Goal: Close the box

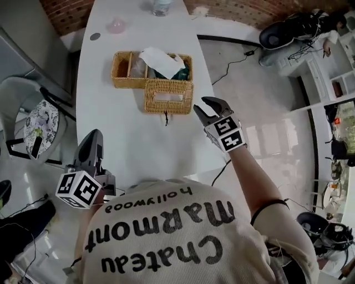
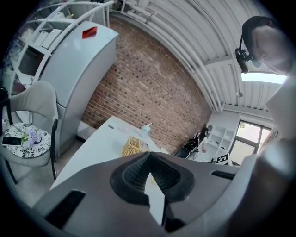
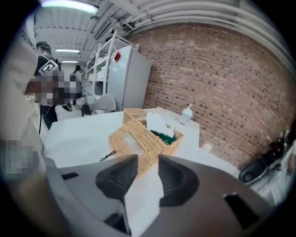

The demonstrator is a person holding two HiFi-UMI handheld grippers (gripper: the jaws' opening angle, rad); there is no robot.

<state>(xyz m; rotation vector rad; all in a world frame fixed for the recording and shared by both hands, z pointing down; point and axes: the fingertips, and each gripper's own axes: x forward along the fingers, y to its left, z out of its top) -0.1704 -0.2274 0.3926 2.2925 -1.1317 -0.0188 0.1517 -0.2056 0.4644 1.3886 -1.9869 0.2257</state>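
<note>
A woven wicker box (image 1: pixel 131 71) stands on the white table (image 1: pixel 133 138), towards its far end. The box's lid (image 1: pixel 168 96) hangs open over the near side, and a dark cord (image 1: pixel 166 117) trails from it. White tissue (image 1: pixel 160 59) sticks out over green contents. My right gripper (image 1: pixel 201 104) is just right of the lid, apart from it, open and holding nothing. In the right gripper view the box (image 3: pixel 171 138) and lid (image 3: pixel 134 141) lie beyond the spread jaws (image 3: pixel 148 159). My left gripper (image 1: pixel 95 134) is shut and empty at the table's near left edge, far from the box (image 2: pixel 132 147).
A bottle (image 1: pixel 161 6), a small pink object (image 1: pixel 116 25) and a dark disc (image 1: pixel 95 36) sit at the table's far end. A chair with a phone on its seat (image 1: pixel 39 125) stands to the left. A cable (image 1: pixel 233 61) runs over the floor on the right.
</note>
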